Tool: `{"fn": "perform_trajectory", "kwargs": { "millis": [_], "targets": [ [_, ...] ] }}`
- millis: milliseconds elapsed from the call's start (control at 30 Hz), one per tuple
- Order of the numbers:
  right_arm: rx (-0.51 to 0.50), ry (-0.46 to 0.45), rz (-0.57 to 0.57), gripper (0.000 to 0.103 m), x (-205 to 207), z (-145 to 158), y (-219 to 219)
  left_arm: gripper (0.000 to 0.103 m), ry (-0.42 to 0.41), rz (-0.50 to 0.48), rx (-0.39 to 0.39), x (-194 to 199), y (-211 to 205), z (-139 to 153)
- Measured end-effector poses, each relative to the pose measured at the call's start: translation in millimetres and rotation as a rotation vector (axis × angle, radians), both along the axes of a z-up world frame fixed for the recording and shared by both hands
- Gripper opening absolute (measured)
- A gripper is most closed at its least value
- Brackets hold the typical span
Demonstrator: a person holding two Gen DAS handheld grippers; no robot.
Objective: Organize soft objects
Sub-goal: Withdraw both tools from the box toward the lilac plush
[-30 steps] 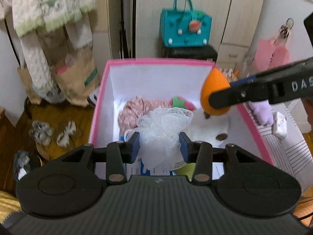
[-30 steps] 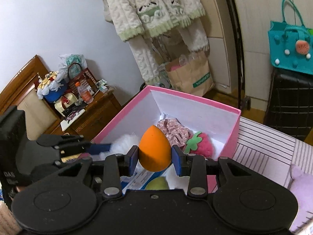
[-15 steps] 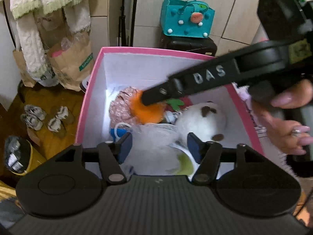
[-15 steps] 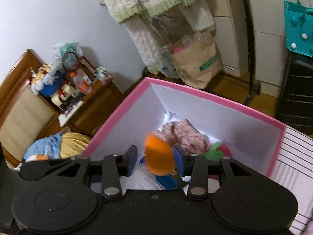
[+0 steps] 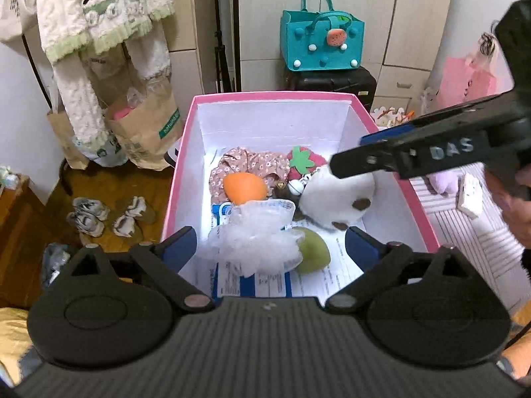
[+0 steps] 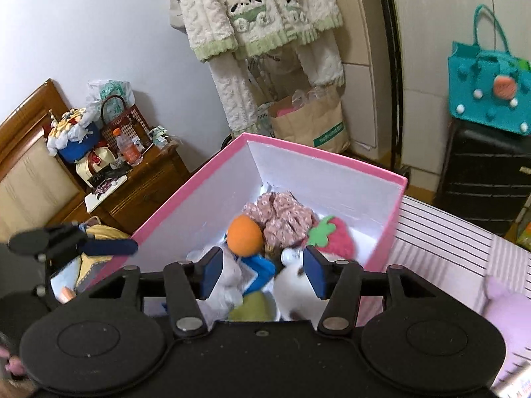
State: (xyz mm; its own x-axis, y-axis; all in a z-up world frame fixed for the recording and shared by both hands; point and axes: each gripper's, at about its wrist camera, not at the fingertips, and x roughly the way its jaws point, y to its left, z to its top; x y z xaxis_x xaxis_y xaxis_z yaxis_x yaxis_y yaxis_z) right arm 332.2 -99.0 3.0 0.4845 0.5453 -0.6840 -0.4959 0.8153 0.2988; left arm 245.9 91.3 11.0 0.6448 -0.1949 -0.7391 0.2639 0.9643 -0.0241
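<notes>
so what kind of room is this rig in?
Most likely a bedroom at home: fleece pyjamas hang on a rack, a cluttered wooden nightstand stands beside a padded headboard, and shoes lie on the wood floor.

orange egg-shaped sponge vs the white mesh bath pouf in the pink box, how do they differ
The orange egg-shaped sponge is smooth, solid and opaque; the white mesh bath pouf is ruffled, see-through netting. The sponge is compact and egg-shaped, while the pouf is a larger, irregular bunch. The sponge rests against the floral fabric scrunchie further back; the pouf lies nearer, beside the green sponge. Both lie loose inside the pink box.
</notes>
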Motion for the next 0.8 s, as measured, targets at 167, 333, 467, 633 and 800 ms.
{"fn": "perform_trajectory", "kwargs": {
  "millis": [167,333,467,633,800],
  "targets": [
    [-0.015,-0.043,0.008,0.062,-29.6,13.8,-9.9,0.097,-0.001,-0.041,0.064,-14.7,-7.9,11.1],
    [-0.019,-0.091,0.033,0.065,-59.6,33.2,-15.7,0.097,-0.020,-0.037,0.075,-34.4,-7.9,25.5],
    [-0.025,-0.125,0.060,0.068,-85.4,48.6,-18.4,0.097,-0.034,-0.036,0.077,-50.5,-7.5,37.9],
    [-0.024,-0.161,0.098,0.071,-120.4,63.9,-26.2,0.097,-0.051,-0.043,0.084,-73.1,-8.6,48.2],
    [-0.030,-0.192,0.107,0.076,-150.1,73.4,-40.2,0.097,-0.040,-0.081,0.089,-92.9,-14.8,54.0]
  ]
}}
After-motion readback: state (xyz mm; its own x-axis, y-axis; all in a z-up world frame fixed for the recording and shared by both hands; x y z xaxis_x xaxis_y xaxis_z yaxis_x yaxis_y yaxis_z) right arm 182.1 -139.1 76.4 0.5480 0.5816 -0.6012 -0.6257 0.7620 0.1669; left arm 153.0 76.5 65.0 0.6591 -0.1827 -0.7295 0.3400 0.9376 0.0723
